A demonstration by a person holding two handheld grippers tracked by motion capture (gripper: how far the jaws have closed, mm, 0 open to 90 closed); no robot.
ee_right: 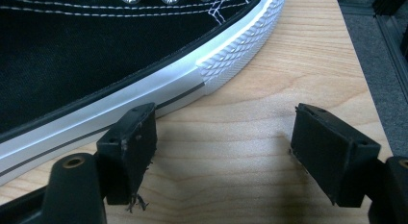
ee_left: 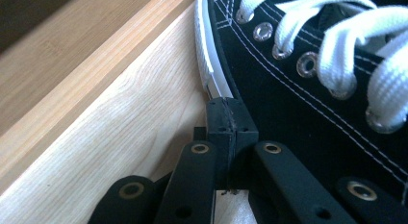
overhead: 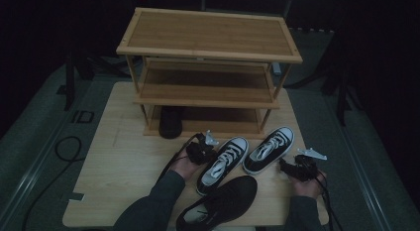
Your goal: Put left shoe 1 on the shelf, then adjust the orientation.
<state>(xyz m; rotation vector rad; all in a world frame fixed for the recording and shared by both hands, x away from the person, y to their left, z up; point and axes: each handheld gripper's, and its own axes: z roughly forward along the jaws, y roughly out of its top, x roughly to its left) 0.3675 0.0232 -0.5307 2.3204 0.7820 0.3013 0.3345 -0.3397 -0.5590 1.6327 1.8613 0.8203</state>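
Note:
Two black canvas sneakers with white laces and soles lie on the table in front of a bamboo shoe rack [overhead: 208,32]. Beside the left sneaker [overhead: 224,161] is my left gripper [overhead: 204,150]. In the left gripper view, the left gripper [ee_left: 230,120] is shut with nothing in it, its tips at the white sole edge of that sneaker [ee_left: 288,89]. My right gripper [overhead: 287,164] sits just right of the right sneaker [overhead: 270,149]. In the right gripper view, the right gripper [ee_right: 226,147] is open over bare wood. One of its pads [ee_right: 132,137] lies close to the sneaker's sole [ee_right: 144,89].
An all-black lace-up shoe [overhead: 223,201] lies near the table's [overhead: 124,166] front edge between my forearms. A dark cylindrical object [overhead: 171,122] stands under the rack's lowest shelf. The rack's three shelves are bare. Cables trail over the floor at the left.

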